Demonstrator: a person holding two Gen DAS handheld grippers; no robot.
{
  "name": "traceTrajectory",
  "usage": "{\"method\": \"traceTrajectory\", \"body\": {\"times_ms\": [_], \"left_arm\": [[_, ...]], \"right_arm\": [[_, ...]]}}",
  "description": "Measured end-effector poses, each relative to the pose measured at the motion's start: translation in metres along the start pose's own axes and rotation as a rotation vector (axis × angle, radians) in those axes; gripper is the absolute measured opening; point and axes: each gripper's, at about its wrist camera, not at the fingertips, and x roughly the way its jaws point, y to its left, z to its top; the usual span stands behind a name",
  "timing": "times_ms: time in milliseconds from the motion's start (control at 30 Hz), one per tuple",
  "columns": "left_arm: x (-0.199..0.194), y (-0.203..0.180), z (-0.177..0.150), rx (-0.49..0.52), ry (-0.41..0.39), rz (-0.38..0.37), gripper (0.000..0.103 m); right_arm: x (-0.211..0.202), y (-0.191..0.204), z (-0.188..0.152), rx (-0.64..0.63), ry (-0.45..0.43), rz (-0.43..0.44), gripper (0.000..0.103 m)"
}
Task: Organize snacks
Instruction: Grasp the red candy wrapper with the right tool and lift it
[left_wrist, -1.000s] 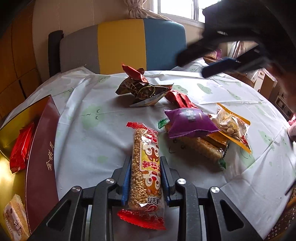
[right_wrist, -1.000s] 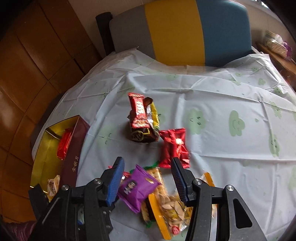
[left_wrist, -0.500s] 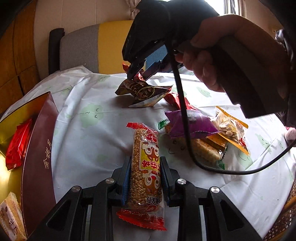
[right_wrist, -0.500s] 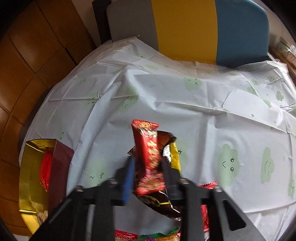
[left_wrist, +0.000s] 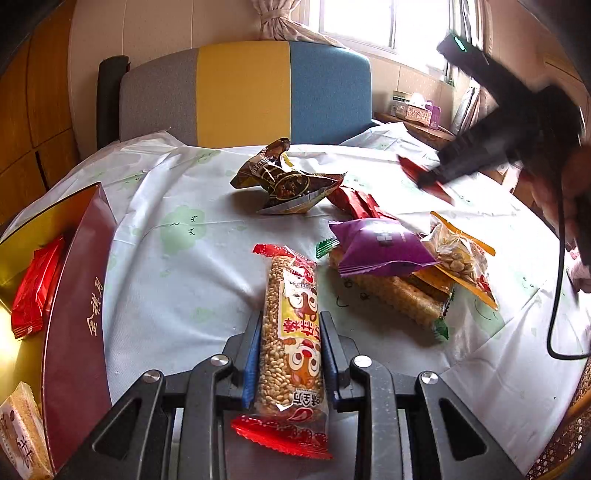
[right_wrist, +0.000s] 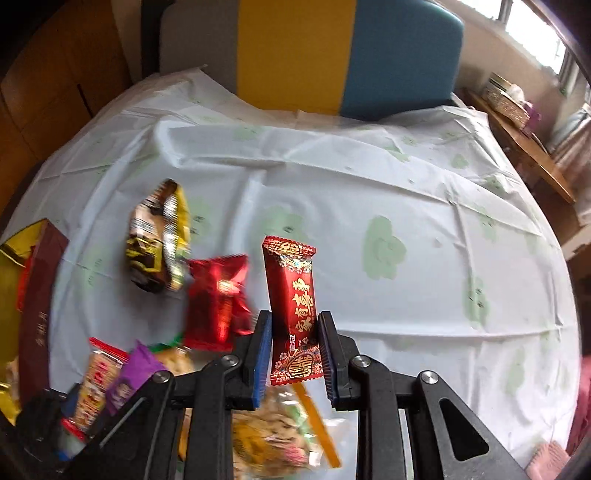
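Observation:
My left gripper (left_wrist: 290, 354) is shut on a long puffed-rice bar (left_wrist: 290, 332) in a clear red-ended wrapper, low over the white tablecloth (left_wrist: 177, 280). My right gripper (right_wrist: 295, 350) is shut on a dark red candy bar (right_wrist: 293, 310) and holds it above the table; it shows blurred at the right of the left wrist view (left_wrist: 480, 155). A pile of snacks lies on the cloth: a purple packet (left_wrist: 380, 243), a nut bag (left_wrist: 458, 254), a red packet (right_wrist: 218, 299) and a brown-gold bag (left_wrist: 284, 177).
An open maroon and gold box (left_wrist: 74, 295) at the table's left edge holds a red packet (left_wrist: 35, 284) and a pale bar (left_wrist: 22, 432). A grey, yellow and blue chair (left_wrist: 243, 96) stands behind the table. A wooden side table (right_wrist: 528, 147) stands at the right.
My right gripper closed on the dark red candy bar atop the brown-gold bag, lifted it and carried it right. My left gripper still holds the puffed-rice bar, barely moved.

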Motion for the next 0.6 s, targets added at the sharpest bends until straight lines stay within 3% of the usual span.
{"method": "traceTrajectory", "body": {"times_ms": [133, 233, 300, 333, 367, 500, 533, 567, 600], "left_arm": [[-0.001, -0.001, 0.000, 0.005, 0.000, 0.006, 0.029], [-0.001, -0.003, -0.001, 0.011, 0.000, 0.013, 0.029], [-0.001, -0.003, -0.001, 0.013, 0.000, 0.016, 0.029], [-0.001, -0.003, -0.001, 0.012, 0.000, 0.017, 0.029], [-0.001, -0.004, -0.001, 0.014, 0.001, 0.019, 0.029], [-0.002, -0.005, 0.000, 0.018, 0.003, 0.025, 0.029], [-0.002, -0.004, 0.000, 0.015, 0.004, 0.023, 0.029], [-0.002, -0.004, 0.000, 0.012, 0.007, 0.020, 0.029], [-0.002, -0.003, 0.000, 0.009, 0.010, 0.016, 0.029]], "right_arm": [[0.023, -0.026, -0.014, 0.059, 0.072, 0.050, 0.026], [0.034, -0.031, -0.014, 0.082, 0.109, 0.081, 0.033], [0.034, -0.035, -0.009, 0.111, 0.103, 0.127, 0.048], [0.036, -0.039, -0.007, 0.142, 0.111, 0.154, 0.064], [0.036, -0.042, -0.005, 0.158, 0.110, 0.169, 0.069], [0.034, -0.036, -0.001, 0.102, 0.086, 0.127, 0.068], [0.037, -0.034, 0.000, 0.086, 0.091, 0.110, 0.059], [0.039, -0.031, -0.001, 0.060, 0.094, 0.064, 0.037], [0.037, -0.028, -0.002, 0.036, 0.077, 0.046, 0.034]]}}
